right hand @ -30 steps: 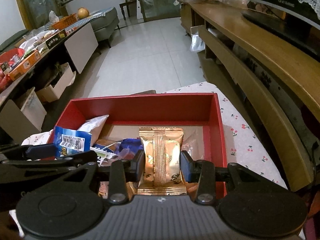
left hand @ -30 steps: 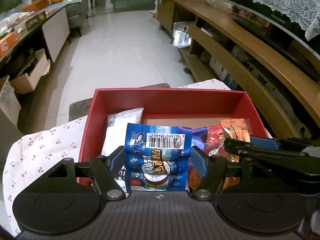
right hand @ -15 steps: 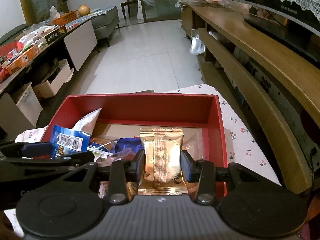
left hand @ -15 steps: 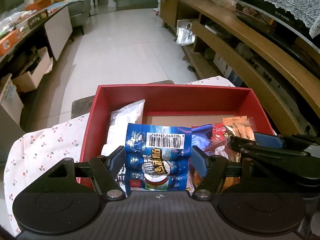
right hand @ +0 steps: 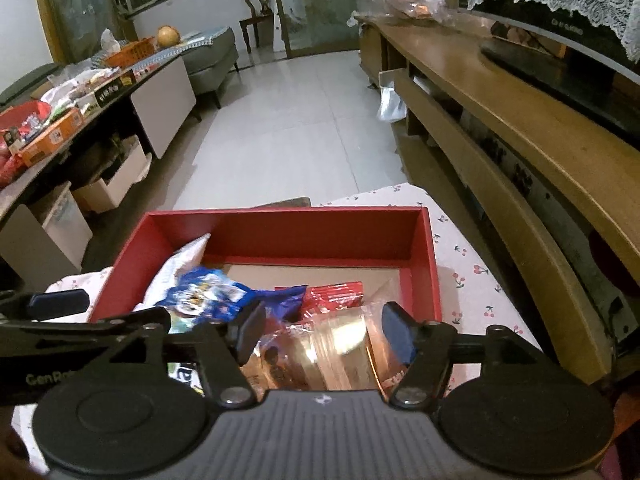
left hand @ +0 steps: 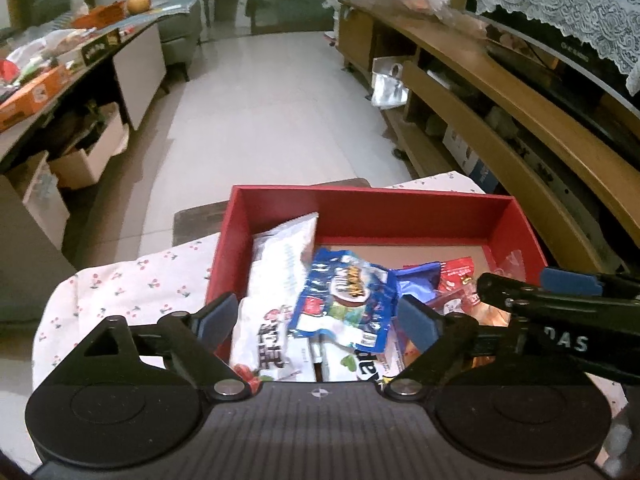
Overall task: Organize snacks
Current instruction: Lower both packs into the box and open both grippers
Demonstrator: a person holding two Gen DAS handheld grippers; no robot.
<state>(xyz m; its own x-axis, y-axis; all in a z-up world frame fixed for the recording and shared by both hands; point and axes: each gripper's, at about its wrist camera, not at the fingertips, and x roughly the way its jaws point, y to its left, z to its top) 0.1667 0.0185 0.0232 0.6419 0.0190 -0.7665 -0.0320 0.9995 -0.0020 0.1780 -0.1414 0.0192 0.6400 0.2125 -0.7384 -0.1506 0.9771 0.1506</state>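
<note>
As lies crumpled, blue packet [left hand: 345,304] glossy, barcoded.

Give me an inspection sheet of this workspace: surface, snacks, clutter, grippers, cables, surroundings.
Surface: cherry-print cloth under the red box.
Job's things: blue snack pack, white packet and gold packet lie in the box.
Clutter: nothing seen beside the box.
Grippers: left gripper and right gripper both open over the box.
Cables: nothing seen.
Surroundings: wooden TV stand, tiled floor, cluttered side table.
</note>
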